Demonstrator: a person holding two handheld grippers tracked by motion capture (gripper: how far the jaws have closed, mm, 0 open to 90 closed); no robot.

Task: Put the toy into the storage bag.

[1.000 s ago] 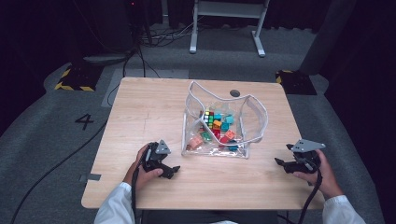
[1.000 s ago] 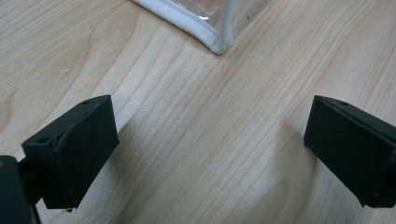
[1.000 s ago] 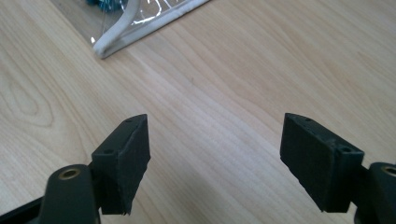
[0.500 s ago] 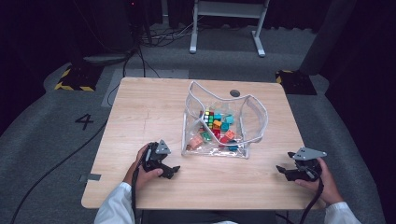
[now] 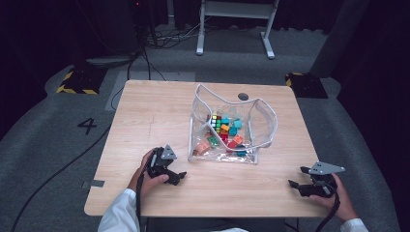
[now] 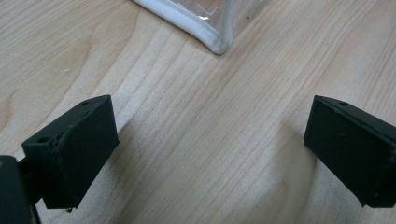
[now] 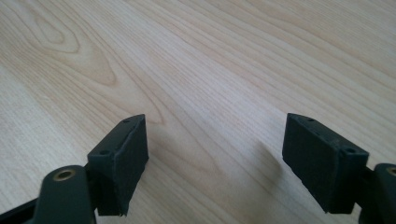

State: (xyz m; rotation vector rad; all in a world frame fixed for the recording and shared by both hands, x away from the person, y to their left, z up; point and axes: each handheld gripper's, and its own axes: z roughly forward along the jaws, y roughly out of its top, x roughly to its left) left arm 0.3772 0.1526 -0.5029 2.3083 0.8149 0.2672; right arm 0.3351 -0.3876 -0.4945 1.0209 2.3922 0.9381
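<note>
Left gripper (image 5: 180, 175) rests low on the wooden table (image 5: 145, 121), held in the person's left hand (image 5: 150, 174) at about 7 o'clock from the table's centre. Its 2 jaws stand wide apart, released, with bare wood between them in the left gripper view (image 6: 210, 154). They grasp nothing. A white-edged corner of the clear pouch (image 6: 212, 39) lies at 12 o'clock ahead of the jaws, near but apart from them.

The clear pouch (image 5: 261, 121), a transparent soft-walled bag with white piping, stands open at the table's centre, just beside the left gripper at its 1 o'clock. Inside lie small coloured cubes (image 5: 225, 133), orange, teal, red and green among them, and 1 puzzle cube (image 5: 215, 122) with mixed coloured squares toward the rear of the heap.

Right gripper (image 5: 296, 177) sits at about 4 o'clock from the table's centre, near the table's front right corner, held in the right hand (image 5: 338, 195), well apart from the pouch. Its jaws are likewise spread wide, released, over bare wood grain in the right gripper view (image 7: 215, 158), holding nothing.
</note>
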